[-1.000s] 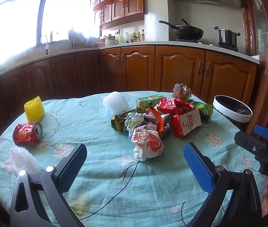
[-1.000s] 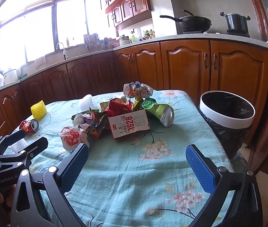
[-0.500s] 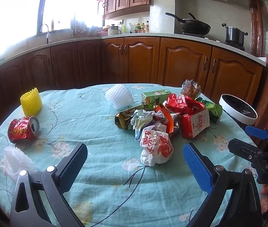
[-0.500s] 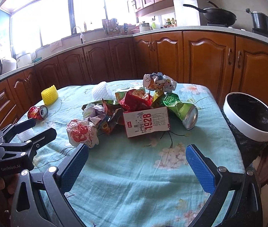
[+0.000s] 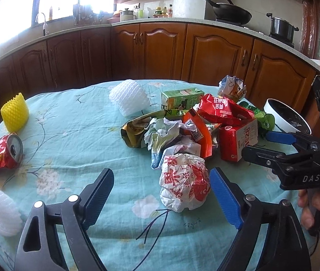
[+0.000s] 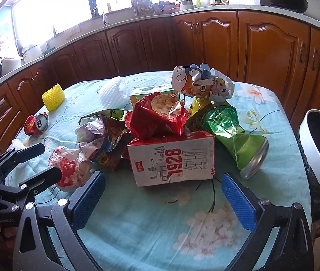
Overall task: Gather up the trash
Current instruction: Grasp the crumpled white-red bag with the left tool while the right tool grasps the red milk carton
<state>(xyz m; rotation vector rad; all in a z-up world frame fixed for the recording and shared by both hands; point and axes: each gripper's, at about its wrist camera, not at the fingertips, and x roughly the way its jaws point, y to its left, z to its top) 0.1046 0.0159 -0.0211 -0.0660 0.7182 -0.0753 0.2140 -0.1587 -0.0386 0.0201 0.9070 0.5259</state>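
A heap of trash lay mid-desk on the teal flowered cloth [image 5: 74,135]. In the left wrist view the left tongs [image 5: 161,192] hung low over the desk, their jaws closing, with the crumpled red-and-white wrapper [image 5: 183,185] between them just beside the right pad; neither pad pressed on it. Behind that wrapper, toward twelve o'clock, sat the red 1928 carton [image 5: 239,142], a red snack bag [image 5: 223,109] and a green drink box [image 5: 180,98]. A crushed red can [image 5: 1,152] lay at nine o'clock, a yellow foam sleeve [image 5: 15,113] beyond it.

In the right wrist view the right tongs [image 6: 164,197] stood wide and empty, the 1928 carton just ahead at twelve o'clock, apart from both pads. A crushed green can [image 6: 239,140] lay at one o'clock. The white-rimmed bin [image 6: 313,158] stood off the desk's edge at three o'clock.
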